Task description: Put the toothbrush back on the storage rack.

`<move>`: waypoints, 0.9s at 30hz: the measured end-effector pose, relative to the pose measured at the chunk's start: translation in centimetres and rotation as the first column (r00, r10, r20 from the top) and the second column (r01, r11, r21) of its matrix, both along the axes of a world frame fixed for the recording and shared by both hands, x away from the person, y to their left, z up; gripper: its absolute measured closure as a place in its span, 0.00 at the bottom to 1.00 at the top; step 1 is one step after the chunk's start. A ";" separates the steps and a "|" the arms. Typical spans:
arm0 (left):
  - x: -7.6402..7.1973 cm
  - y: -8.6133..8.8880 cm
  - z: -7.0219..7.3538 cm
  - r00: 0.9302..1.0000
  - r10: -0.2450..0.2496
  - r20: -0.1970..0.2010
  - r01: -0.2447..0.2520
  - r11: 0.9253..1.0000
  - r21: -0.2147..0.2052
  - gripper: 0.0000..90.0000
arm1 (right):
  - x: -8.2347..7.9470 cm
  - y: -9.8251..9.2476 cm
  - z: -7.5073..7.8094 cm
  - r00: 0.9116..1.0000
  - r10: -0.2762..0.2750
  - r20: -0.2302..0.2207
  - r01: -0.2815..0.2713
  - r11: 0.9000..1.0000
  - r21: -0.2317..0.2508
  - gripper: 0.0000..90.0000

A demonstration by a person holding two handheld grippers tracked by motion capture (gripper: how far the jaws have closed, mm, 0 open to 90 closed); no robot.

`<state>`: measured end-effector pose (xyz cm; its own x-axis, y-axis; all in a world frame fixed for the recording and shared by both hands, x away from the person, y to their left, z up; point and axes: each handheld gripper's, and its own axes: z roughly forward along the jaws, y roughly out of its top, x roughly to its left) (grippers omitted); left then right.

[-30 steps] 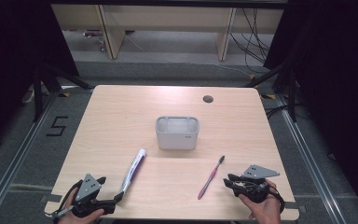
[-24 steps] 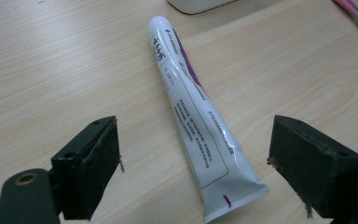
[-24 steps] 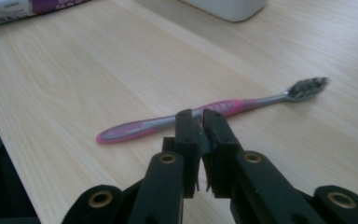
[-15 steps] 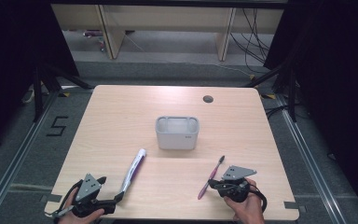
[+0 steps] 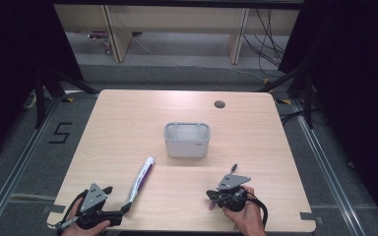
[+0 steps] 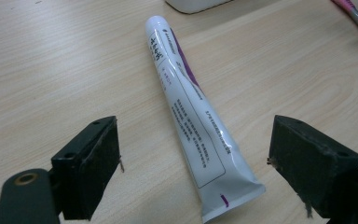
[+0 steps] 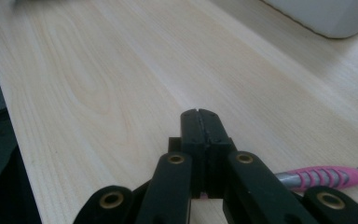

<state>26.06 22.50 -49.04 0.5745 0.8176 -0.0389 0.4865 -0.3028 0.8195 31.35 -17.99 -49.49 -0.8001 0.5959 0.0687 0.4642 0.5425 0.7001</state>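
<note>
Right gripper [image 5: 211, 200]: shifted left along the table's near edge, now clamped on the pink toothbrush [image 7: 326, 178].
Left gripper [image 6: 196, 163]: jaws apart around the toothpaste tube [image 6: 191, 112].
Grey bin [image 5: 187, 140]: contents unclear.

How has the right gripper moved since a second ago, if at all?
Yes. In the high view the right gripper has slid left along the table's near edge, over the pink toothbrush, nearer the toothpaste tube; its jaws have shut.

The counter [image 5: 128, 118] lies bare across its far half and left side — easy passage there. A bin [image 5: 187, 139] stands mid-counter, blocking the straight way forward. A tube [image 5: 141, 178] and a toothbrush [image 7: 326, 178] lie flat nearer the front edge — low obstacles.
</note>
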 end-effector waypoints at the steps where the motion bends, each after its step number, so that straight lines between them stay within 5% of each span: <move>1: 0.0 0.0 0.0 1.000 -0.001 0.000 0.001 1.000 0.000 0.18 | 0.0 0.1 -0.1 1.000 0.000 -0.005 0.000 1.000 -0.001 1.00; 14: 0.0 -0.1 0.0 1.000 -0.001 0.003 0.001 1.000 -0.001 0.18 | -0.4 0.4 -0.6 0.998 0.051 -0.028 -0.052 0.998 -0.025 1.00; 27: 0.0 -0.1 0.0 1.000 0.001 0.004 -0.001 1.000 -0.008 0.18 | -1.2 -1.4 -0.8 0.997 0.030 -0.066 -0.034 0.998 -0.051 1.00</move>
